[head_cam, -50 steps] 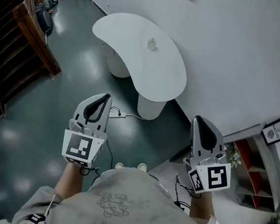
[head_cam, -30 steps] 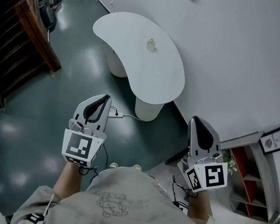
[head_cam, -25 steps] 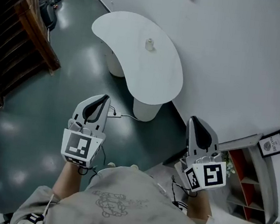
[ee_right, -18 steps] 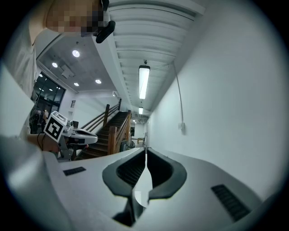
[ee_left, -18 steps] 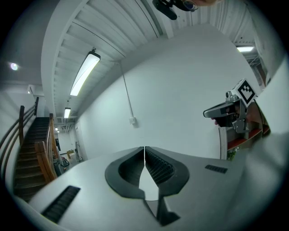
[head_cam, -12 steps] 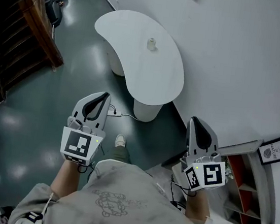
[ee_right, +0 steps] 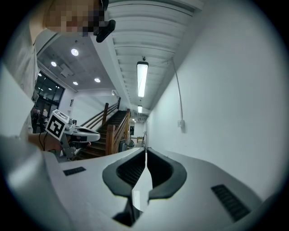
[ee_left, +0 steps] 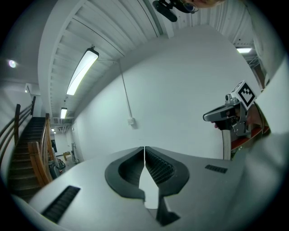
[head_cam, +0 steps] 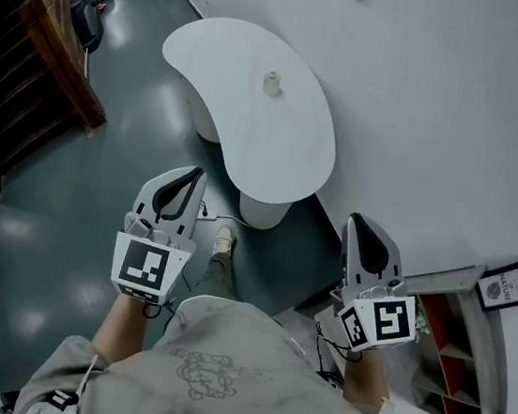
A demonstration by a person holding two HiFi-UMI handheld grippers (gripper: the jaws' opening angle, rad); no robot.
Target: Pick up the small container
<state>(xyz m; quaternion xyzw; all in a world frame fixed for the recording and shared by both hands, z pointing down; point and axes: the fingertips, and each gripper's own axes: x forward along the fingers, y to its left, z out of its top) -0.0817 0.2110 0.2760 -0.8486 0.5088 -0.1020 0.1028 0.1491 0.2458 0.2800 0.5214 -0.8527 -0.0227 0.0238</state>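
Observation:
A small pale container [head_cam: 271, 83] stands upright on a white kidney-shaped table [head_cam: 242, 123] in the upper middle of the head view, well ahead of both grippers. My left gripper [head_cam: 191, 172] is held at chest height, left of the table's near end, jaws shut with nothing between them. My right gripper [head_cam: 359, 221] is level with it on the right, near the white wall, its jaws also shut and empty. In both gripper views the jaws [ee_left: 144, 149] [ee_right: 146, 151] meet tip to tip; the container shows in neither.
A white wall [head_cam: 443, 103] runs along the right. A wooden staircase [head_cam: 42, 59] rises at the left over a dark green floor [head_cam: 58, 222]. A white and red shelf [head_cam: 469, 333] with a framed picture [head_cam: 502, 285] stands at right. A foot [head_cam: 223, 240] steps forward.
The view has advanced toward the table, which sits nearer and slightly more to the left. A foot has stepped forward between the grippers. Both grippers keep their pose and stay shut.

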